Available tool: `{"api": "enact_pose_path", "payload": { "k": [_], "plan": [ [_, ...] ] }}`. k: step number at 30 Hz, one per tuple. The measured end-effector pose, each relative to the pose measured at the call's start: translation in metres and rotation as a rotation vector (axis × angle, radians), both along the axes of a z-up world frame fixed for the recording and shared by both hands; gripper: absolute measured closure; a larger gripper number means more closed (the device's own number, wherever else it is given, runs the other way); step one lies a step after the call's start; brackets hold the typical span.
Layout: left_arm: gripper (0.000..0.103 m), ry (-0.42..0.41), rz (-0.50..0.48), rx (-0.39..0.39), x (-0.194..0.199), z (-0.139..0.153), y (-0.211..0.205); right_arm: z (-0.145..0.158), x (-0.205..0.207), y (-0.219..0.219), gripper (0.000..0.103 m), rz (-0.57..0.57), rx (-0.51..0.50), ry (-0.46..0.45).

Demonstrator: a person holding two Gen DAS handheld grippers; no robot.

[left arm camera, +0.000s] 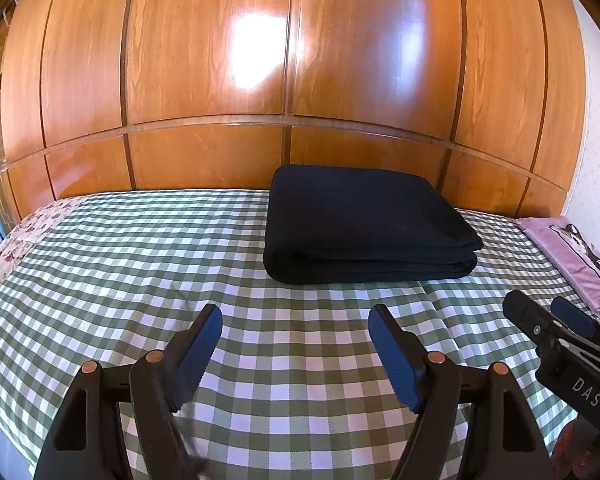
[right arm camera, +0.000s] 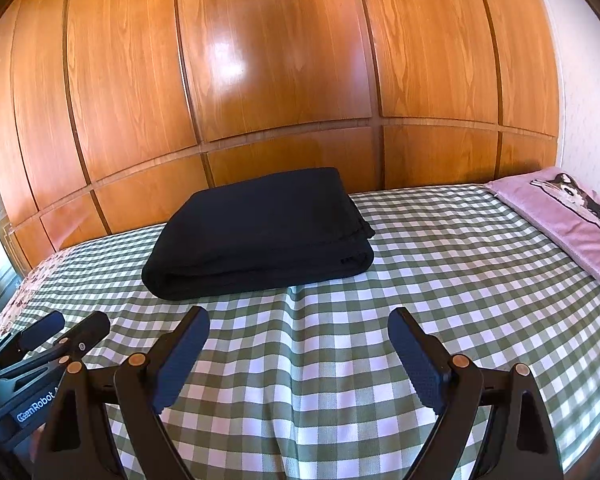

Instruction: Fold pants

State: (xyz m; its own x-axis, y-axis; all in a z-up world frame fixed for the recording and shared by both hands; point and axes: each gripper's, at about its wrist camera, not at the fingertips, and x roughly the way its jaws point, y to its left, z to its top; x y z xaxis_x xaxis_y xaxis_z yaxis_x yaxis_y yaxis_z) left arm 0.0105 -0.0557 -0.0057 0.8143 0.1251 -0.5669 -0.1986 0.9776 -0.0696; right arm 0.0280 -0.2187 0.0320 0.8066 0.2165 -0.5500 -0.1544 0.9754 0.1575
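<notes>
Dark navy pants [left arm camera: 364, 224] lie folded into a thick rectangular stack on the green-and-white checked bed cover [left arm camera: 140, 248], toward the far side. They also show in the right wrist view [right arm camera: 260, 236]. My left gripper [left arm camera: 296, 316] is open and empty, held above the cover a little short of the stack. My right gripper [right arm camera: 298, 320] is open and empty too, just short of the stack's near edge. The right gripper shows at the right edge of the left wrist view [left arm camera: 548, 312]. The left gripper shows at the lower left of the right wrist view [right arm camera: 72, 326].
A glossy wooden panelled wardrobe [left arm camera: 284, 80] stands right behind the bed. A pink pillow with a dog picture [right arm camera: 568, 216] lies at the right end. A floral sheet [left arm camera: 16, 248] shows at the left end. The cover has a raised crease [right arm camera: 292, 320] in front of the stack.
</notes>
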Motion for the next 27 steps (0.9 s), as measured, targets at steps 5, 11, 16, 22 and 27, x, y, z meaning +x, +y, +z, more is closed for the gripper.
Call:
{"api": "enact_pose_path", "payload": {
  "k": [5,11,16,22,27],
  "plan": [
    [0.026,0.012,-0.006,-0.01,0.002,-0.003,0.001,-0.001,0.001,0.001,0.012,-0.002,0.001,0.003],
    [0.026,0.022,-0.008,-0.01,0.003,-0.005,0.0,-0.003,0.002,0.001,0.012,-0.002,0.003,0.009],
    [0.026,0.028,-0.013,-0.012,0.005,-0.007,0.001,-0.005,0.003,0.002,0.012,-0.004,0.007,0.014],
    [0.026,0.048,-0.01,-0.016,0.008,-0.012,0.002,-0.009,0.006,0.003,0.012,-0.001,0.004,0.025],
    [0.026,0.07,-0.009,-0.026,0.013,-0.017,0.003,-0.012,0.01,0.002,0.012,-0.001,0.003,0.035]
  ]
}}
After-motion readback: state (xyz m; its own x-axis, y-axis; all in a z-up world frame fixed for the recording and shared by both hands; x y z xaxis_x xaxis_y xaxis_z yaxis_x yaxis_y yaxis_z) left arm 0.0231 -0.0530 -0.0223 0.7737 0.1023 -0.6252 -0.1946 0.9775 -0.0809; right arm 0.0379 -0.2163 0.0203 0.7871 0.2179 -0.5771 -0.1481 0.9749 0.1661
